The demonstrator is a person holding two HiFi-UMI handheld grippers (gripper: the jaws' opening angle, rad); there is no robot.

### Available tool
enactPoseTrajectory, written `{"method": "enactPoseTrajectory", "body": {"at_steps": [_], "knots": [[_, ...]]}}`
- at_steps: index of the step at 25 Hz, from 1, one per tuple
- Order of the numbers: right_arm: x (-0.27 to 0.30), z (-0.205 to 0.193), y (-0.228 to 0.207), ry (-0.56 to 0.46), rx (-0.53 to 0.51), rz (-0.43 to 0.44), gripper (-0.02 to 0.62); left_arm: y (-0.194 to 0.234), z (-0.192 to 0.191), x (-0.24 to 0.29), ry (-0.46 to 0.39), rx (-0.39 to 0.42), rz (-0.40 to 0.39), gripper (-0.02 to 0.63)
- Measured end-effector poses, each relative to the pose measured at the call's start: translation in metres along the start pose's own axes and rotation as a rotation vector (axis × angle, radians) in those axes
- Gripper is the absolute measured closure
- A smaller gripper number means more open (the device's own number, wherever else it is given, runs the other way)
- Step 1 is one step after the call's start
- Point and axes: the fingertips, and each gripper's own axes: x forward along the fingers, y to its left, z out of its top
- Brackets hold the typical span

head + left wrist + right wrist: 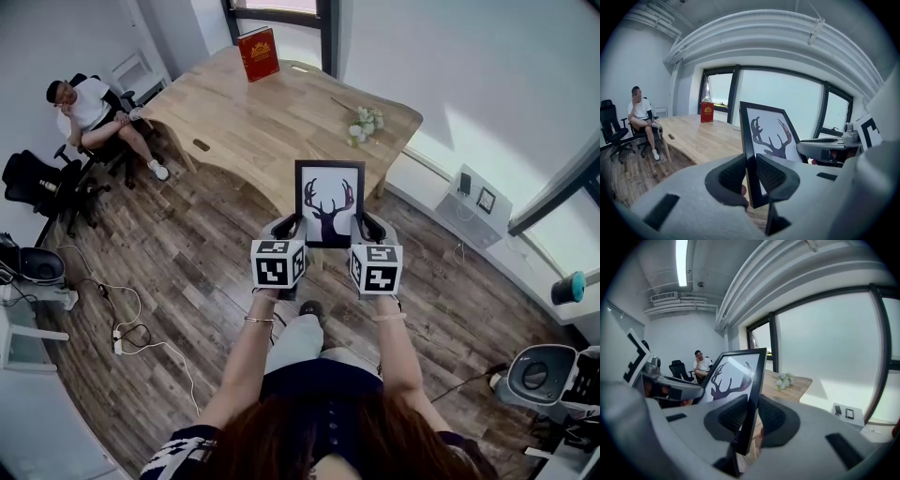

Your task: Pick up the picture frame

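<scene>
- Plainly, the picture frame (329, 202) is off the table. It is held upright in the air over the wood floor, between us and the near edge of the wooden table (253, 122), with its antler print facing us.
- We judge it light and stiff: a thin black border round a flat, glossy face. The sheen in the right gripper view suggests a glazed front, so we treat it as fragile, though we cannot tell glass from plastic.
- The smooth border looks slippery, and a narrow edge gives little to bite on.
- Our left gripper (286, 228) pinches the frame's left side low down, its ribbed pads (729, 174) pressing the front and back of the border.
- Our right gripper (372, 228) does the same on the right side, its pads (733, 416) clamped across the border.
- We think the side borders are the right place to take hold, at matching height and clear of the face. Held this low, the top may want to tip, so we need even pressure from both sides.
- Farther out, white flowers (364, 124) lie on the table's right, a red book (258, 53) stands at its far end, and a seated person (94, 112) is far left, all well apart from the frame.
</scene>
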Motion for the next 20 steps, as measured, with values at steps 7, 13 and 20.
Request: {"method": "enactPoseTrajectory", "body": {"at_steps": [7, 13, 20], "knots": [[-0.026, 0.004, 0.000, -0.025, -0.012, 0.016, 0.520, -0.017, 0.001, -0.021, -0.024, 0.003, 0.016, 0.523], [-0.043, 0.008, 0.001, -0.050, -0.016, 0.020, 0.520, -0.028, 0.005, -0.036, -0.042, 0.019, 0.024, 0.523], [-0.062, 0.014, 0.006, -0.078, -0.017, 0.022, 0.520, -0.037, 0.009, -0.054, -0.066, 0.026, 0.026, 0.524]]}}
